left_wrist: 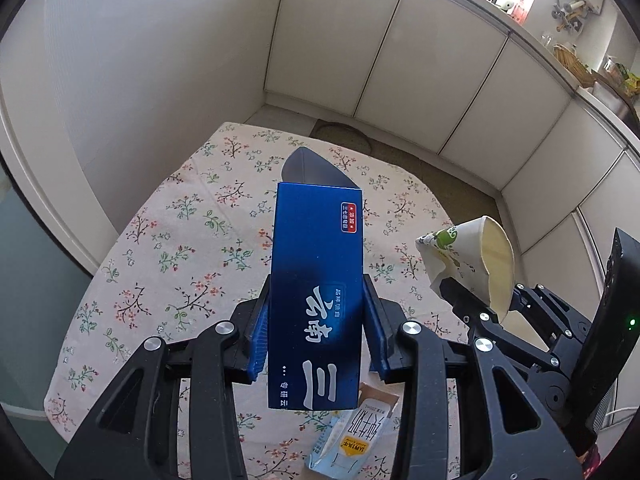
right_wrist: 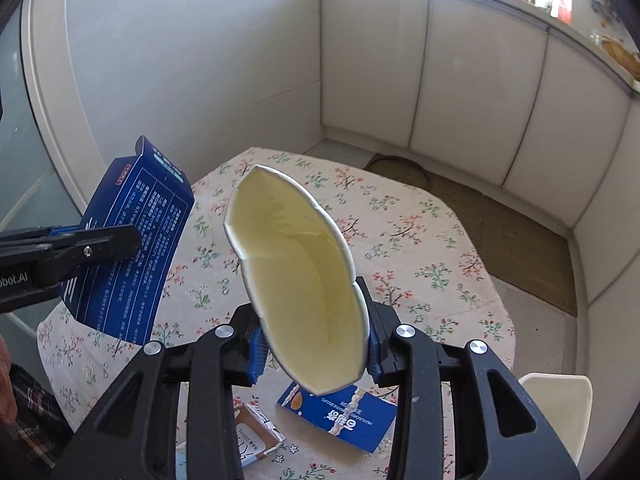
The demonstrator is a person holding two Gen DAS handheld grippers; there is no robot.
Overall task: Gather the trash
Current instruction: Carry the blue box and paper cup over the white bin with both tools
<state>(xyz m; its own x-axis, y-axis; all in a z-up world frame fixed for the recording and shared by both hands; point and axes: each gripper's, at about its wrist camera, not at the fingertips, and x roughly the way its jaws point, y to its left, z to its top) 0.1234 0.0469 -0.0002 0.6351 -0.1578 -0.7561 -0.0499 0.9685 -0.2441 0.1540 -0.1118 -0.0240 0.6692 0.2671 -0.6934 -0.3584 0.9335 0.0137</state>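
Left claw [left_wrist: 316, 328] clamped on blue box [left_wrist: 316, 264] — right claw [right_wrist: 316, 344] w/ squashed paper cup [right_wrist: 296, 276] pinched.

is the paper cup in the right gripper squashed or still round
Squashed. The paper cup is pinched between the right gripper fingers, its rim a creased narrow oval.

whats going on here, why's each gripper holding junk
A person is clearing trash off a floral-cloth table. The left gripper is clamped on a blue carton, and the right gripper grips a squashed paper cup, both lifted above the table. A milk carton and a flat blue packet lie on the cloth.
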